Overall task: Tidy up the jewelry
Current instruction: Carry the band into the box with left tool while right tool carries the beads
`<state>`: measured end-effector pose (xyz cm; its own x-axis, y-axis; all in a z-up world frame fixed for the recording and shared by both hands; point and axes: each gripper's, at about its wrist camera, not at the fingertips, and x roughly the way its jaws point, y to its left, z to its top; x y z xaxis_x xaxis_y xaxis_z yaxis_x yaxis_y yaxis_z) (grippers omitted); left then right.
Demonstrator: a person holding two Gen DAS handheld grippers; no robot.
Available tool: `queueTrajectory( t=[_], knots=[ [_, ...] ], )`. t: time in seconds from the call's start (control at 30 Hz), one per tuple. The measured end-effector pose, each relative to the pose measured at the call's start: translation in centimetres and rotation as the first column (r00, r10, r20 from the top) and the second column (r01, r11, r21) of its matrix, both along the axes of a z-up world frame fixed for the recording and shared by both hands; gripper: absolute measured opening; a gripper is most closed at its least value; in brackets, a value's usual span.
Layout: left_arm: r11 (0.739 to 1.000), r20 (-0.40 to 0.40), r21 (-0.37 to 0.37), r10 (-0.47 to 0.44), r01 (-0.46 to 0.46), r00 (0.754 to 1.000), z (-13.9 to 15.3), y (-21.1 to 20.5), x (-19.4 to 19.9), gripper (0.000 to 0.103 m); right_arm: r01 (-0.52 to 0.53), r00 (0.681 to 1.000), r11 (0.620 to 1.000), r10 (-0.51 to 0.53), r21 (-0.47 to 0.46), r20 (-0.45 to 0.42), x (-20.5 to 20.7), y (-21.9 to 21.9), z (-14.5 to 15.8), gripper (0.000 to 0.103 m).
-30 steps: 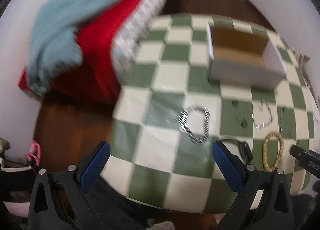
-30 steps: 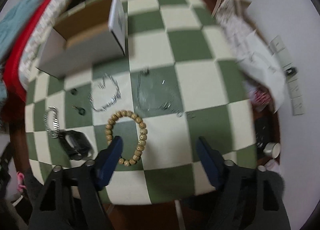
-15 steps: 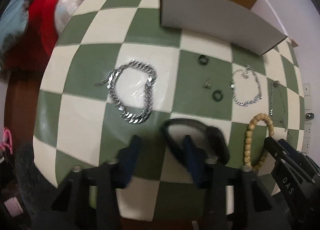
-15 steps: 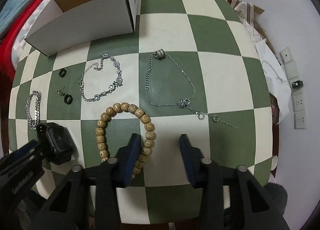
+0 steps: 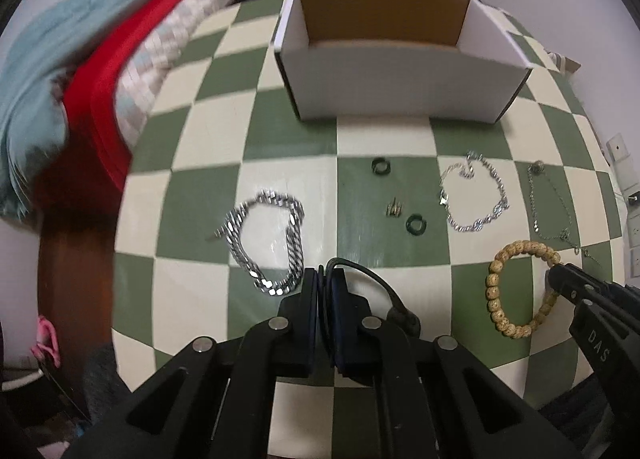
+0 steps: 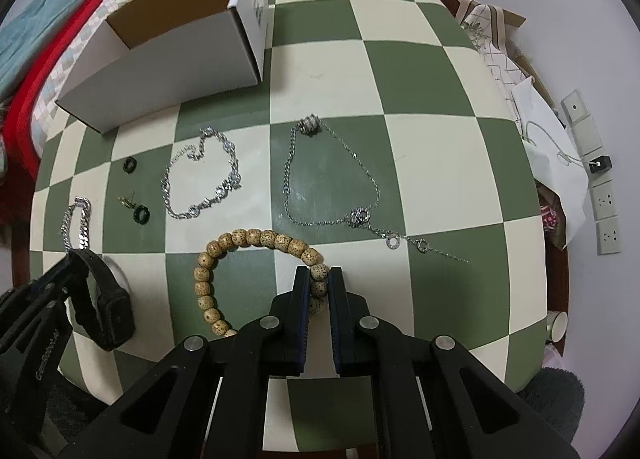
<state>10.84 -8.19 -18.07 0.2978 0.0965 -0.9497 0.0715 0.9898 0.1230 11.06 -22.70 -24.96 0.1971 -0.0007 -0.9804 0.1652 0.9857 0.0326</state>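
My left gripper is shut on the strap of a black watch, which also shows in the right wrist view, low on the checkered table. My right gripper is shut on the wooden bead bracelet, seen too in the left wrist view. A thick silver chain bracelet lies left of the watch. A thin silver bracelet, two dark rings, small earrings and a long necklace lie between the grippers and an open white cardboard box.
Folded blue, red and checked cloth lies at the table's left edge. Paper and cloth items sit off the right edge by wall sockets. The green-and-cream table runs back behind the box.
Both grippers have come down and closed: the left onto the watch strap, the right onto the bead bracelet. Both were open a second ago.
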Motion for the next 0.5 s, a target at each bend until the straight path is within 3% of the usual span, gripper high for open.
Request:
queueTrajectory(
  t=[0.2,0.5],
  knots=[
    [1.0,0.062,0.012,-0.011,0.01,0.998,1.0,-0.5,-0.9,0.004,-0.016,0.998,1.0,0.017,-0.021,0.057,0.4,-0.2,1.6,0.009],
    [1.0,0.139,-0.011,-0.007,0.009,0.99,3.0,1.7,1.3,0.004,-0.038,0.983,0.997,0.049,-0.067,0.178,0.8,1.2,6.0,0.009]
  ],
)
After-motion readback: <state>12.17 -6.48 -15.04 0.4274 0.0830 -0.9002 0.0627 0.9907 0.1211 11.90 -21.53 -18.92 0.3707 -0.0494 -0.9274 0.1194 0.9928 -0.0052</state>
